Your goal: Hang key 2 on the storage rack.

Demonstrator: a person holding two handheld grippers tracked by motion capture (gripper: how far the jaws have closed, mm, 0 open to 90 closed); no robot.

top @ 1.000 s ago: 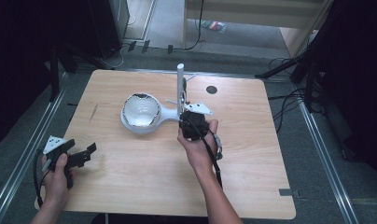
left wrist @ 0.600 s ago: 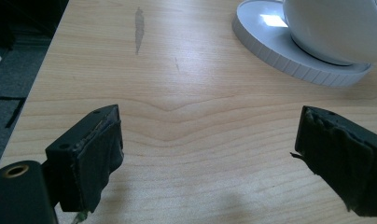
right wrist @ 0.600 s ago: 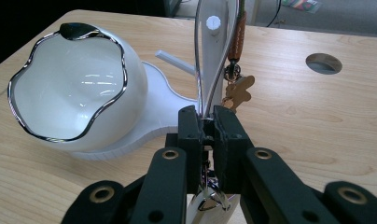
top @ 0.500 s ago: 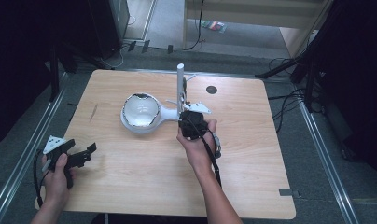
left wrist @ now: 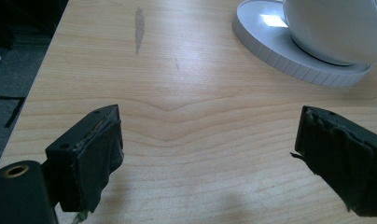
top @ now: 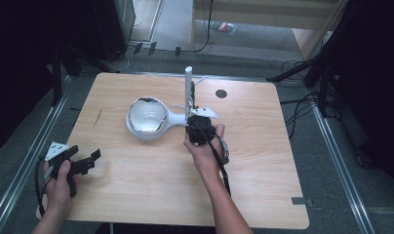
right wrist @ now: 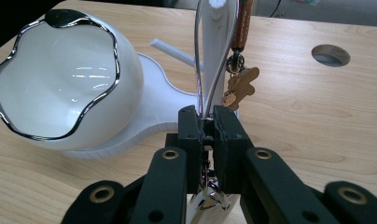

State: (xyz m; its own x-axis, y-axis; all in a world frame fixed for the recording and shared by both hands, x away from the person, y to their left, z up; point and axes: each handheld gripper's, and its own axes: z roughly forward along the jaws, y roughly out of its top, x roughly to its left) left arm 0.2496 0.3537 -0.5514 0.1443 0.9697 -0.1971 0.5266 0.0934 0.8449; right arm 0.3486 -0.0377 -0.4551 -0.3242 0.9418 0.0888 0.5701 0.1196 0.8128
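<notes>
From the high view, the right gripper [top: 197,127] sits at the white stand [top: 188,92] beside the bowl [top: 147,116]; a tug could topple it. The left gripper [left wrist: 214,158] hovers with jaws apart over bare table [left wrist: 186,126]. In the right gripper view, jaws are clamped on a thin silver loop [right wrist: 201,79] hanging on the post, beside the keychain [right wrist: 238,86]; it may slip or snag.

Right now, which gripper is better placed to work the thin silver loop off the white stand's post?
Right. The right gripper is already shut on the thin silver loop at the white stand's upright post. The left gripper is open, near the table's left edge, apart from the stand.
</notes>
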